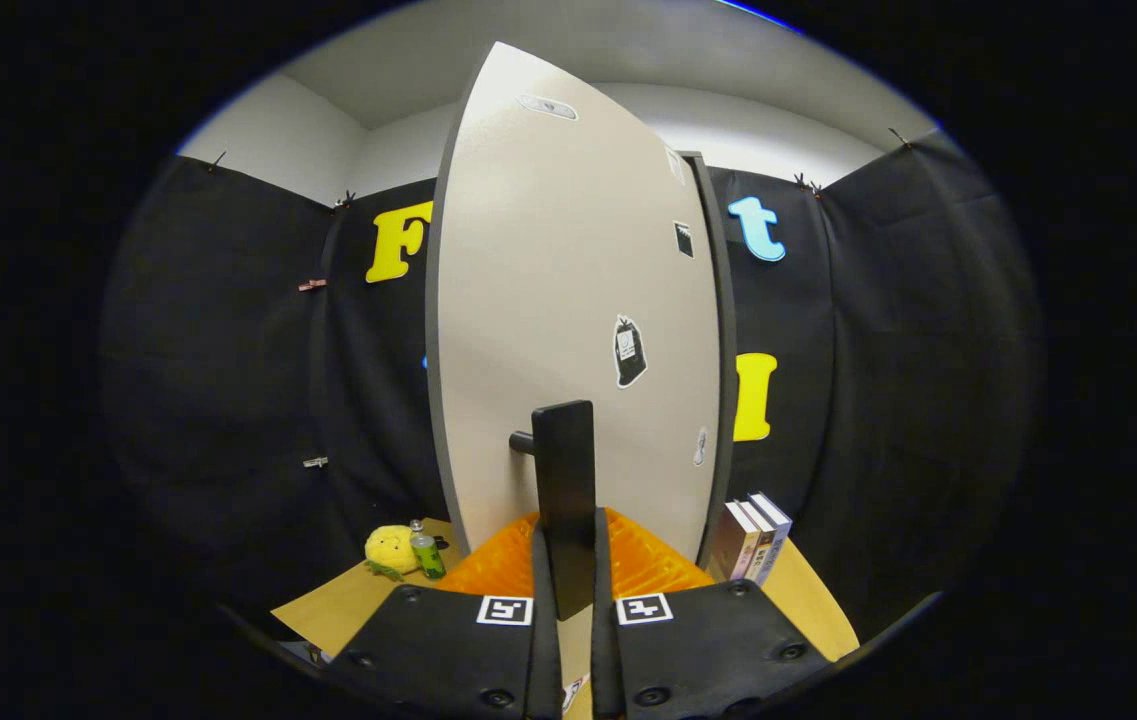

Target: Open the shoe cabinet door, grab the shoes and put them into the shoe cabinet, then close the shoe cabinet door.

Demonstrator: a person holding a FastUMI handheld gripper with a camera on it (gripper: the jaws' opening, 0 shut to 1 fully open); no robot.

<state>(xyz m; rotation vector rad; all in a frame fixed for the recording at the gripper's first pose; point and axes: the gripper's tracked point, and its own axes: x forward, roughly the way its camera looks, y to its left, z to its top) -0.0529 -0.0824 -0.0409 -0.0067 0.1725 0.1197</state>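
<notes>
Two fingers of gripper (568, 590) nearly closed, pinching dark bar handle (564, 480) of cabinet door (548, 300). Door ajar, w/ handle low on its face. Risks, prob.: slipping off thin handle if pulled off-axis; swinging door into books (753, 535) just right of door, or bottle (426, 553) and yellow plush (390, 550) left of it. Shoes unseen.

Gripper (565, 560) fingers clamp the cabinet door (568, 300) handle (564, 480)
</notes>
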